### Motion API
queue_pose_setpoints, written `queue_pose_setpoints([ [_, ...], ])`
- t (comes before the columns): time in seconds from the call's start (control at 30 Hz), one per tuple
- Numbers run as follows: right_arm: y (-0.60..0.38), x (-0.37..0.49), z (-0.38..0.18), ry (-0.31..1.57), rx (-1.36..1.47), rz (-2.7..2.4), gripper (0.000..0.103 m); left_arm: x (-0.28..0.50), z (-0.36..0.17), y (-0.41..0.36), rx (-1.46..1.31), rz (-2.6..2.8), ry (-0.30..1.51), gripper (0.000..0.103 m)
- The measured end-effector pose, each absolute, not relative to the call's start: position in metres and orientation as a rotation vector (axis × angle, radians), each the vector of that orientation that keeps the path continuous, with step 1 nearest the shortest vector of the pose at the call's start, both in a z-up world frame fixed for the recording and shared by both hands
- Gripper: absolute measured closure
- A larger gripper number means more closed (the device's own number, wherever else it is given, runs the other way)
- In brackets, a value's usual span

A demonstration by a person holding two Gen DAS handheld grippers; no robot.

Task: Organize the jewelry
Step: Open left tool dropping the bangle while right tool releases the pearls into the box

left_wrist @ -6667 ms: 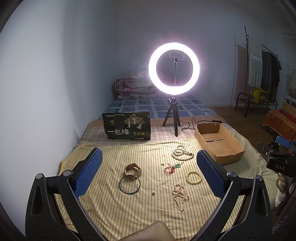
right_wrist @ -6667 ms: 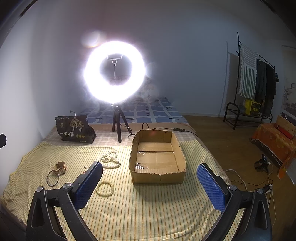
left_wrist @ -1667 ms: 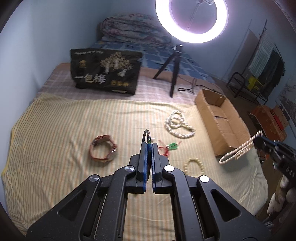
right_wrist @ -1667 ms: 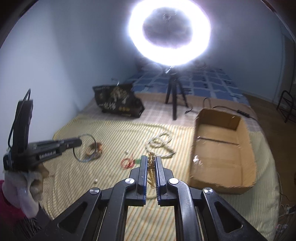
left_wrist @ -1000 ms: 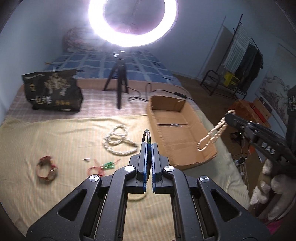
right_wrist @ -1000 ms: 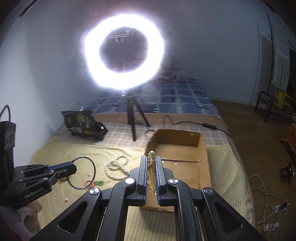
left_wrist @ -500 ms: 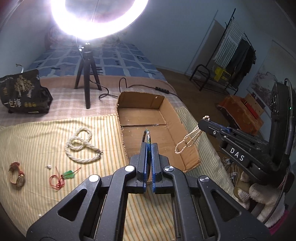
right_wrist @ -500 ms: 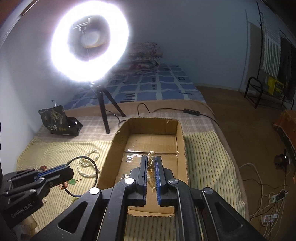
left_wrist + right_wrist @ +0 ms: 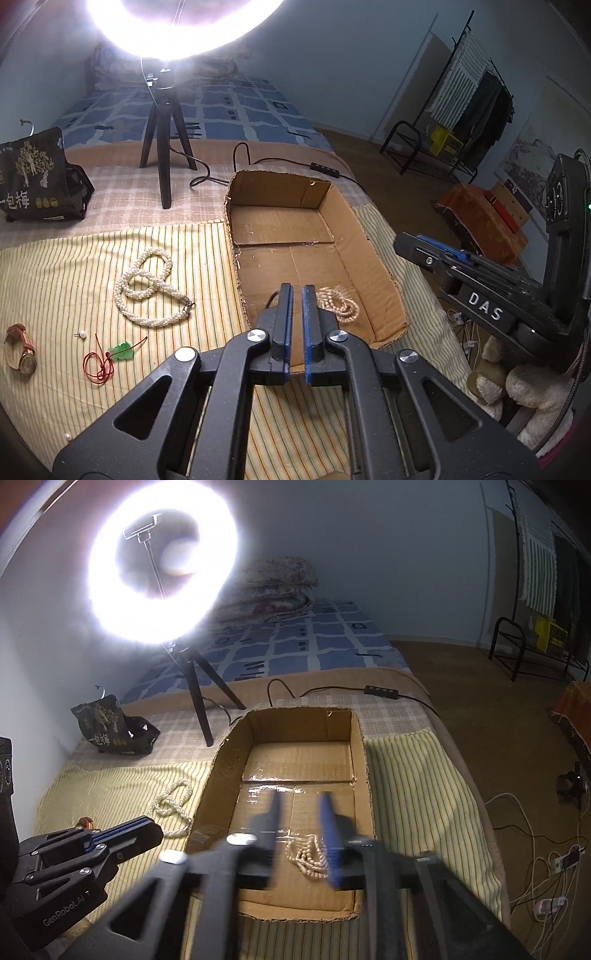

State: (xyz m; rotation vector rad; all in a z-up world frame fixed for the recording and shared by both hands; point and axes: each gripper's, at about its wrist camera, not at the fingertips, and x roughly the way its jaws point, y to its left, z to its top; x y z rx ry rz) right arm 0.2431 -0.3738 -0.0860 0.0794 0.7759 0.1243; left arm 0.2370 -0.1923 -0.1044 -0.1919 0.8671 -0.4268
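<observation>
One cardboard box (image 9: 369,254) lies open on the striped yellow sheet (image 9: 184,266) of the bed, and both grippers hang over its near end. The left gripper (image 9: 297,295) has just been opening; its fingers stand a narrow gap apart with nothing between them, and a thin dark ring (image 9: 271,297) shows just beside the left finger, partly hidden, so whether it lies on the box floor cannot be told. The right gripper (image 9: 299,808) has also just been opening; its fingers are blurred and parted wider, with nothing pressed between them. One beaded bracelet string (image 9: 308,856) lies bunched on the floor of the box, near its front wall, below the right gripper.

Left of the box, on the sheet, lie one thick pearl necklace (image 9: 147,291) just beside it, then one red cord with a green pendant (image 9: 110,356), one small pearl stud (image 9: 82,334), and one watch with a brown strap (image 9: 20,350) farthest away. A single loose bead (image 9: 67,436) sits near the sheet's front edge.

Behind the box stand one ring light on a tripod (image 9: 164,147) and one black snack bag (image 9: 35,181).
</observation>
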Motion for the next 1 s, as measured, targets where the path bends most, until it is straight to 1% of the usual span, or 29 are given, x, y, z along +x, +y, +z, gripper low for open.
queue_pose_setpoints([
  [0.03,-0.374,0.244,-0.086,0.776,0.082,0.120,0.065,0.237,-0.104,-0.192,-0.195,-0.428,0.869,0.068],
  [0.07,-0.375,0.244,-0.086,0.776,0.083,0.114,0.058,0.237,-0.104,-0.190,-0.200,-0.422,0.865,0.061],
  [0.1,-0.375,0.244,-0.086,0.773,0.079,0.103,0.053,0.236,-0.103,-0.188,-0.200,-0.413,0.858,0.059],
  [0.13,-0.375,0.244,-0.085,0.769,0.075,0.091,0.042,0.237,-0.102,-0.188,-0.196,-0.407,0.857,0.059],
  [0.17,-0.375,0.244,-0.085,0.763,0.072,0.080,0.035,0.236,-0.102,-0.186,-0.193,-0.403,0.857,0.059],
  [0.23,-0.377,0.243,-0.083,0.755,0.072,0.066,0.029,0.236,-0.101,-0.183,-0.197,-0.396,0.855,0.059],
  [0.3,-0.378,0.243,-0.081,0.753,0.072,0.055,0.026,0.236,-0.100,-0.180,-0.189,-0.387,0.852,0.059],
  [0.37,-0.377,0.242,-0.079,0.749,0.067,0.043,0.019,0.236,-0.099,-0.178,-0.186,-0.381,0.851,0.059],
  [0.47,-0.375,0.241,-0.076,0.741,0.052,0.030,0.015,0.234,-0.098,-0.172,-0.184,-0.371,0.850,0.059],
  [0.57,-0.370,0.239,-0.072,0.742,0.029,0.024,0.008,0.233,-0.096,-0.168,-0.182,-0.363,0.850,0.059],
  [0.6,-0.369,0.238,-0.071,0.741,0.023,0.023,0.007,0.232,-0.096,-0.166,-0.180,-0.360,0.849,0.059],
  [0.67,-0.365,0.236,-0.069,0.739,0.007,0.020,0.006,0.230,-0.094,-0.162,-0.178,-0.351,0.845,0.053],
  [0.73,-0.363,0.234,-0.067,0.738,-0.003,0.020,0.004,0.227,-0.091,-0.157,-0.179,-0.336,0.836,0.037],
  [0.83,-0.359,0.231,-0.064,0.736,-0.009,0.019,0.001,0.224,-0.086,-0.146,-0.181,-0.305,0.824,0.030],
  [1.0,-0.350,0.225,-0.059,0.727,-0.009,0.025,0.000,0.220,-0.080,-0.123,-0.175,-0.267,0.818,0.028],
])
